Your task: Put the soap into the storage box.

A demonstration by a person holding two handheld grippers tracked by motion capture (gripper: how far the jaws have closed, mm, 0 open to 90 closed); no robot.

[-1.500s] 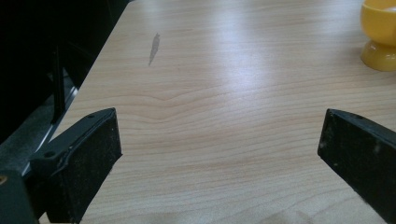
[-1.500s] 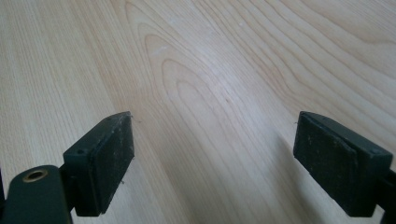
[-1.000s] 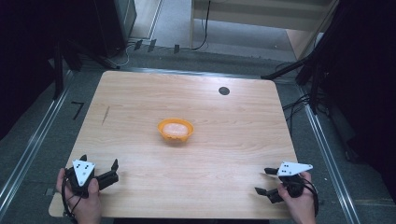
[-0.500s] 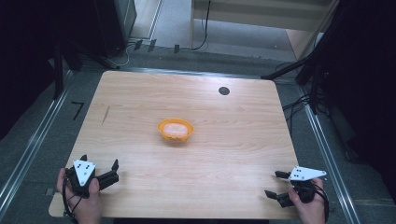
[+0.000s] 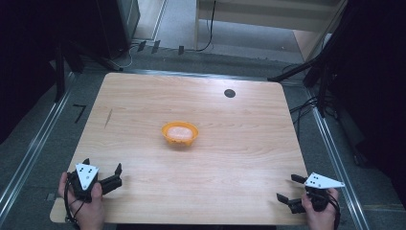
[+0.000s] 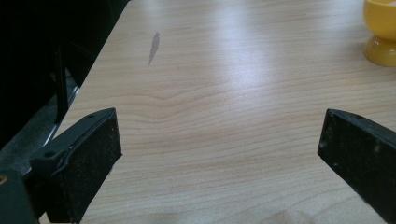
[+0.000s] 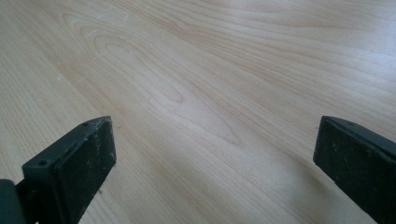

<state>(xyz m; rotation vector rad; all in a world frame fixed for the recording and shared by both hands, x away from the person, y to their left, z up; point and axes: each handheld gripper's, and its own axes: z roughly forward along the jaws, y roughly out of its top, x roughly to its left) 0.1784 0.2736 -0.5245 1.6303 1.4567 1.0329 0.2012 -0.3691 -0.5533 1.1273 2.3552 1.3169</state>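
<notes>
Hand-held gripper on our right, jaws spread, has slid back to the tabletop's near right corner, away from the orange bowl at its middle, so no reach has begun.

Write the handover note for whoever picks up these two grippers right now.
Left gripper: open, holding nothing, at the near left corner of the table.
Right gripper: open, holding nothing, at the near right corner.
Orange bowl: upright near the table's middle, apart from both grippers, with something pale inside that I cannot identify. In the left gripper view it sits ahead at the upper right.
Done: nothing visible; the bowl is untouched.
Left: the whole job. Probably reach for the bowl first; the left gripper looks a little closer to it.
</notes>
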